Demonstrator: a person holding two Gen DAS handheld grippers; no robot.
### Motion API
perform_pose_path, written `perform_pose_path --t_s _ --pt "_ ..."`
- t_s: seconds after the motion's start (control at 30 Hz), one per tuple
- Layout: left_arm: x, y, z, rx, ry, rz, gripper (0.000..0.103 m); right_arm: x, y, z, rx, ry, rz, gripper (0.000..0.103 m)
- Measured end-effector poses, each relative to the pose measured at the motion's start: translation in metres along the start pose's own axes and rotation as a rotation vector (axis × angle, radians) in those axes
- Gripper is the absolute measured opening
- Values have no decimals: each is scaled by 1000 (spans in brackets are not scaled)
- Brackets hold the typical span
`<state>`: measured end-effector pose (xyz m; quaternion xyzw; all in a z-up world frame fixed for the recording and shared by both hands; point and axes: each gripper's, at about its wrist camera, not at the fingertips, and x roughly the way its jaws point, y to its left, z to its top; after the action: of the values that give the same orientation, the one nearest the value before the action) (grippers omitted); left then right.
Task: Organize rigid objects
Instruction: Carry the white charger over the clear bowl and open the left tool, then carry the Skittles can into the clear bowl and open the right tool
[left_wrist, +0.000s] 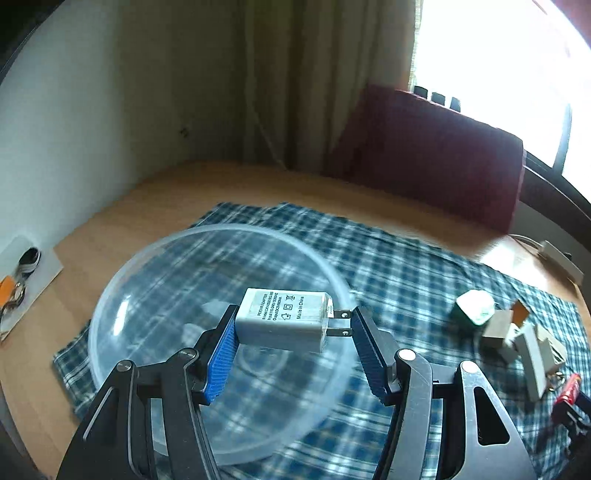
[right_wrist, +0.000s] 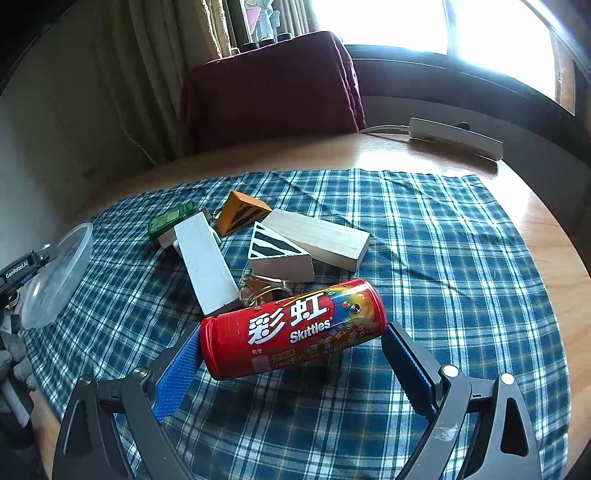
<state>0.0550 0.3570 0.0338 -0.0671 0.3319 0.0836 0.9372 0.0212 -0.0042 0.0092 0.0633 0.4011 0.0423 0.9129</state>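
A: Blue-and-white checked cloth (right_wrist: 424, 236) covers most of a wooden table (right_wrist: 546, 236). What is the left gripper (left_wrist: 291, 325) doing?

B: Its blue-padded fingers are clamped end to end on a white power adapter (left_wrist: 286, 319), one pad on the adapter's back, the other against its two metal prongs. The adapter is held in the air above a clear plastic bowl (left_wrist: 155, 258) that sits on the cloth.

A: And the right gripper (right_wrist: 291, 350)?

B: It grips a red Skittles tube (right_wrist: 291, 328) lengthwise, cap end against the left pad, base against the right. The tube is tilted, and whether it touches the cloth I cannot tell.

A: What else lies on the cloth?

B: Just beyond the tube there is a cluster: a long white block (right_wrist: 205, 262), a zebra-striped wedge (right_wrist: 279, 254), a plain wooden block (right_wrist: 321, 240) behind the wedge, an orange striped wedge (right_wrist: 240, 212), a small green object (right_wrist: 170, 219), and gold metal rings (right_wrist: 264, 288) between the tube and the zebra wedge.

A: Anything off the cloth?

B: A white power strip (right_wrist: 454, 138) lies near the table's far edge, below the window.
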Motion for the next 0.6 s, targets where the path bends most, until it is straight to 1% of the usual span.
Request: perform_pose_path --t_s 0.17,0.27,0.33,0.37,0.5,0.6 --pt "7 18 -1 -26 15 31 61 -4 2 0 16 -18 -9 96" --pt "9 28 -2 -44 18 52 63 -8 4 1 41 -36 -4 96" --pt "10 35 -2 -62 21 53 75 -11 7 2 49 -51 0 96" --pt "10 40 -1 -77 20 51 77 -14 10 2 52 -63 5 96" --pt "10 53 0 -105 9 58 77 -20 28 7 43 -89 40 96" --pt "8 62 2 -121 -1 69 77 -19 51 11 -1 -88 70 96"
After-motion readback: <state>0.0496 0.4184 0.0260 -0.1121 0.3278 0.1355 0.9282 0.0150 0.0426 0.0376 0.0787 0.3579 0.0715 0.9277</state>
